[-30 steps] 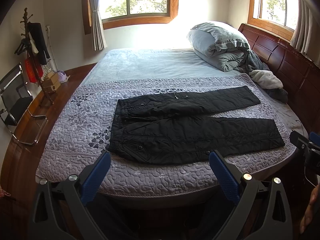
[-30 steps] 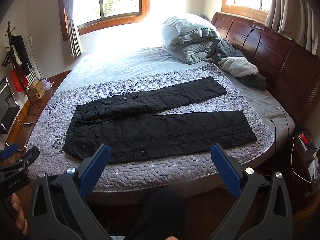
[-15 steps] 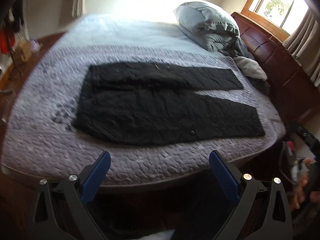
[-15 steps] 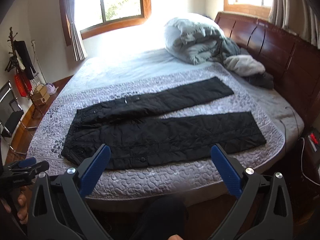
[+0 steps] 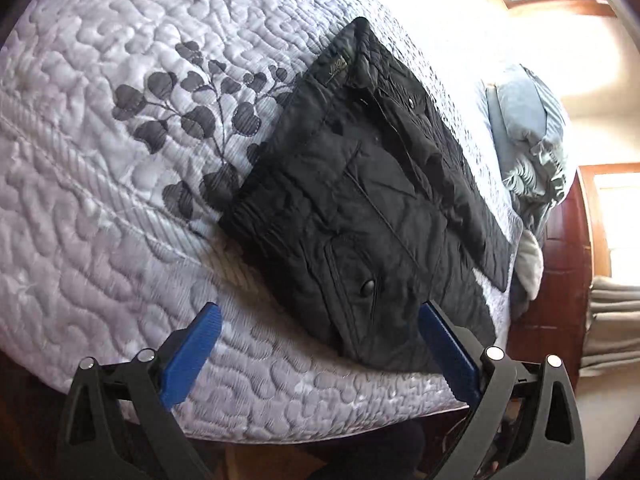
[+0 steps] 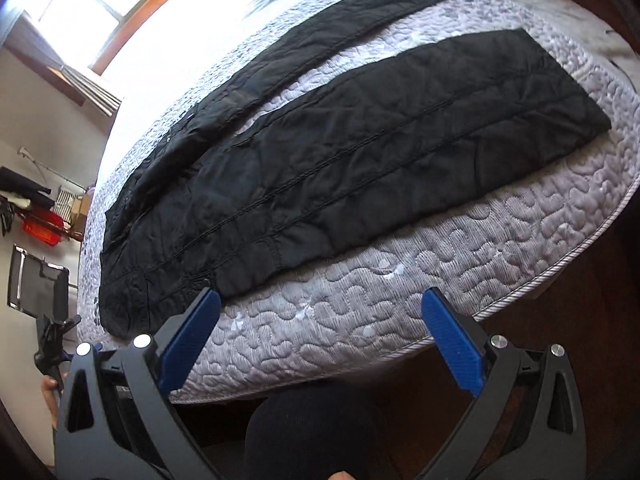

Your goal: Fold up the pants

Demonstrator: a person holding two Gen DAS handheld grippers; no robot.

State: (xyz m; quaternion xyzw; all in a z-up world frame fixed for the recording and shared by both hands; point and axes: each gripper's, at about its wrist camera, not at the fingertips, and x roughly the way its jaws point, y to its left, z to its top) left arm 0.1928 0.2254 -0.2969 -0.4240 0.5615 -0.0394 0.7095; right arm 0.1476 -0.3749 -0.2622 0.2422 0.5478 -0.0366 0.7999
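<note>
Black quilted pants (image 5: pixel 360 200) lie flat on the bed, legs spread apart. In the left wrist view the waistband end is close, with a snap button near the hem. My left gripper (image 5: pixel 318 314) is open, hovering just above the near waist corner, nothing between its blue pads. In the right wrist view the pants (image 6: pixel 340 168) stretch away, with the near leg running along the bed's front edge. There my right gripper (image 6: pixel 320 300) hangs open over the quilt just in front of the near leg's lower edge, its left pad beside the fabric.
The grey quilted bedspread (image 5: pixel 100 220) with a dark leaf print covers the bed (image 6: pixel 520 248). A bundled grey duvet (image 5: pixel 532 148) lies at the far end by the wooden headboard. A chair (image 6: pixel 38 284) and clutter stand at the left.
Both grippers have dropped and moved in close to the bed: the left one to the waist end, the right one to the near leg. Both stay open.
</note>
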